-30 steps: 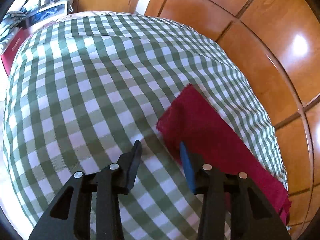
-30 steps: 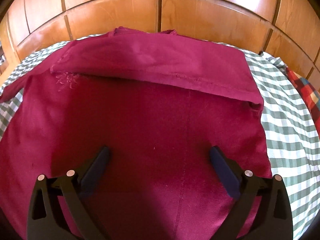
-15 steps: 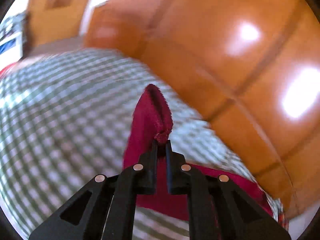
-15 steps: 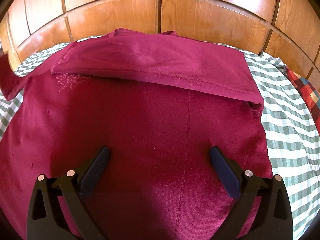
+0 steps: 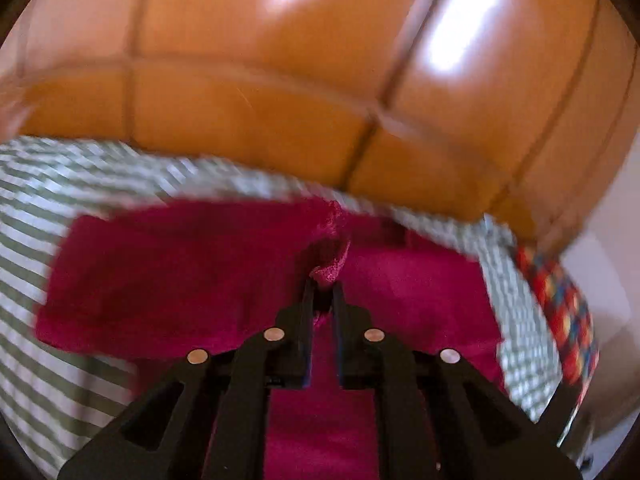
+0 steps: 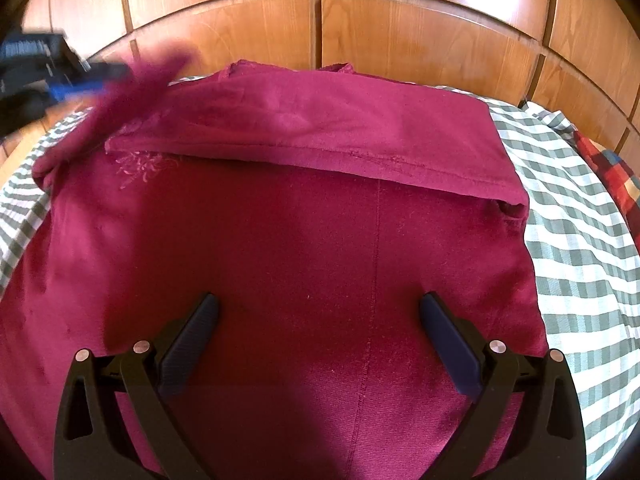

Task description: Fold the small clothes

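Observation:
A dark red garment (image 6: 304,248) lies spread on the green-and-white checked bedcover (image 6: 580,264), its far edge folded over toward me. My right gripper (image 6: 318,320) is open and empty, hovering low over the garment's near middle. My left gripper (image 5: 322,292) is shut on a bunched corner of the garment (image 5: 330,264), held up above the rest of the cloth (image 5: 180,276). In the right wrist view the left gripper (image 6: 92,76) shows blurred at the far left, with the lifted sleeve (image 6: 132,92) trailing from it.
A glossy wooden panelled wall (image 6: 320,32) stands right behind the bed. A red, blue and yellow checked cloth (image 6: 608,176) lies at the right edge of the bed. Bare checked bedcover (image 5: 48,216) lies left of the garment.
My left gripper closed on the garment's left corner, lifted it and swung it rightward over the garment. My right gripper stayed still and open.

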Tool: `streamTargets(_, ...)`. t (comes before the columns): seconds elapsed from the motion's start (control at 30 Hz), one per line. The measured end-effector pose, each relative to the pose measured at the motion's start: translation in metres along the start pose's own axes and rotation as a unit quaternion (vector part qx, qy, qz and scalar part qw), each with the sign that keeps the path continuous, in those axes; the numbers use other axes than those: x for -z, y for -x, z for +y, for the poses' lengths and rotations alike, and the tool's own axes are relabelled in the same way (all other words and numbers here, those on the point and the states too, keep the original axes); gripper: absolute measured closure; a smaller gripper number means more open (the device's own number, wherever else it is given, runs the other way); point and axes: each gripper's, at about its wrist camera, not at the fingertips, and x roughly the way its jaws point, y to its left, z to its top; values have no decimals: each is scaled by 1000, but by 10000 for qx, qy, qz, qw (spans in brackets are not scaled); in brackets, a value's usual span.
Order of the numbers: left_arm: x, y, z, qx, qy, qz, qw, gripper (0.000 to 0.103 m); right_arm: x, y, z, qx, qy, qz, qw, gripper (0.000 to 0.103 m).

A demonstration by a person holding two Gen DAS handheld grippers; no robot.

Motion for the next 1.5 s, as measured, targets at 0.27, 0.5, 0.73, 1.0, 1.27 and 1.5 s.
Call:
streamTargets(0.27, 61, 34, 14, -297, 20, -75, 9995, 68, -10, 6, -2, -220, -56, 129, 9997, 13)
streamTargets(0.5, 90, 35, 58, -915, 416, 1, 9949, 69, -79, 12, 21, -1714, -703, 18, 9827, 32)
streamTargets(0.73, 103, 21, 78, -957, 744, 77, 9926, 71, -125, -53, 74, -1535, -608, 575, 9846, 54)
streamTargets(1.0, 109, 15, 79, -980, 705, 31, 9927, 70, -154, -15, 101, -1242, 287, 24, 9918, 98)
streamTargets(1.27, 110, 16, 80, -990, 697, 28, 9926, 70, -193, 49, 39, -1119, -143, -789, 9905, 98)
streamTargets(1.5, 109, 15, 78, -1019, 694, 79, 9923, 70, -165, 23, -48, -574, -921, -376, 9934, 98)
